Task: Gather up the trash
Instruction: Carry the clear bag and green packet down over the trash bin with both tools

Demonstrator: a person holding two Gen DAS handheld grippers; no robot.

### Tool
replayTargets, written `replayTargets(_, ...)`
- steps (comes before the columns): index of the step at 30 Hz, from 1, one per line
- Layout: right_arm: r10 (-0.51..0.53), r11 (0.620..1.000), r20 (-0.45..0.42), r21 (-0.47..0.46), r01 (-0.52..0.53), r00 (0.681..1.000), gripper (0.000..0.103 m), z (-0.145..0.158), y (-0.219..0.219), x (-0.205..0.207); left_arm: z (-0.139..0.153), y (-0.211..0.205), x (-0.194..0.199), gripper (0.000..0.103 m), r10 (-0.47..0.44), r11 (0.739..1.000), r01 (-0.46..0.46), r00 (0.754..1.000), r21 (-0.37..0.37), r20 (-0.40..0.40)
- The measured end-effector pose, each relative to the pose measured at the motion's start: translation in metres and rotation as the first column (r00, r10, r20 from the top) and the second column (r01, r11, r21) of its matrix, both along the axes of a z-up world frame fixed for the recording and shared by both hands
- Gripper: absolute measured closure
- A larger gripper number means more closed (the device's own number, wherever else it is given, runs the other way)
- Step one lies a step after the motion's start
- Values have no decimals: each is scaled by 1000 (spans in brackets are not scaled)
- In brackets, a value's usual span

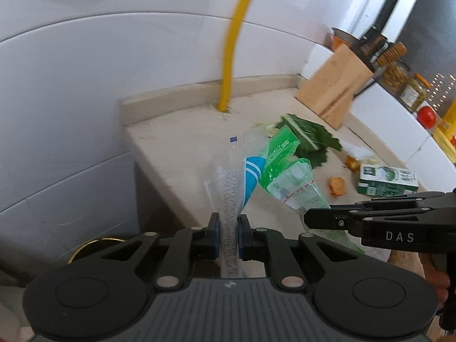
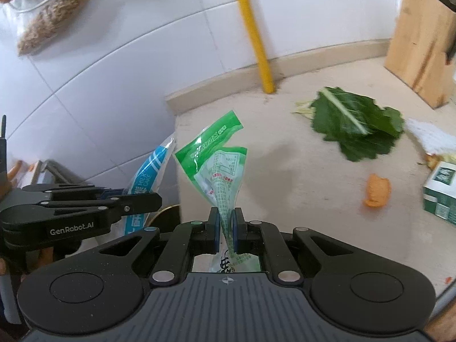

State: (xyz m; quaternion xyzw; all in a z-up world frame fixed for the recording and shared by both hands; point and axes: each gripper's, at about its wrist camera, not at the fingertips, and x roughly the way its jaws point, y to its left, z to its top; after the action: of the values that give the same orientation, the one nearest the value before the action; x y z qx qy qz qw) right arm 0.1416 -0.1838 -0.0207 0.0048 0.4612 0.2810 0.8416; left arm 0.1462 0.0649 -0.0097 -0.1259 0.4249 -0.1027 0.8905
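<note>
My left tongs [image 1: 228, 235] pinch the clear blue wrapper [image 1: 242, 182], right tongs [image 2: 227, 235] pinch the green wrapper [image 2: 219, 168]. Both are light, limp, slippery film, held off the surface [image 2: 299, 171]; grip bunched edges. Beyond: peel [image 2: 376, 190], carton [image 2: 440, 196], leaf [image 2: 356, 125].

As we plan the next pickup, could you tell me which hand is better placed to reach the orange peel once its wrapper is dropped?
Probably right: the orange peel lies just right of the right gripper.
</note>
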Motion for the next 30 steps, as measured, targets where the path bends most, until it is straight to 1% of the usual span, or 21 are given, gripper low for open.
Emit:
replayTargets(6, 63, 998, 4, 22, -63, 998, 92, -4, 38, -3, 2, 32, -13, 96, 79, 996, -79, 997, 30, 7)
replayTargets(14, 151, 988, 4, 39, -151, 988, 92, -9, 89, -8, -1, 75, -28, 96, 167, 984, -167, 986, 61, 7)
replayTargets(19, 180, 983, 3, 40, -180, 984, 92, -10, 114, -12, -3, 97, -37, 96, 206, 975, -207, 978, 86, 17)
replayTargets(23, 207, 978, 5, 38, -207, 978, 92, -10, 134, -17, -8, 114, -41, 96, 233, 968, -233, 972, 91, 10)
replayTargets(30, 205, 978, -7, 50, -205, 979, 92, -16, 161, -25, -19, 137, -44, 96, 265, 960, -263, 964, 99, -7)
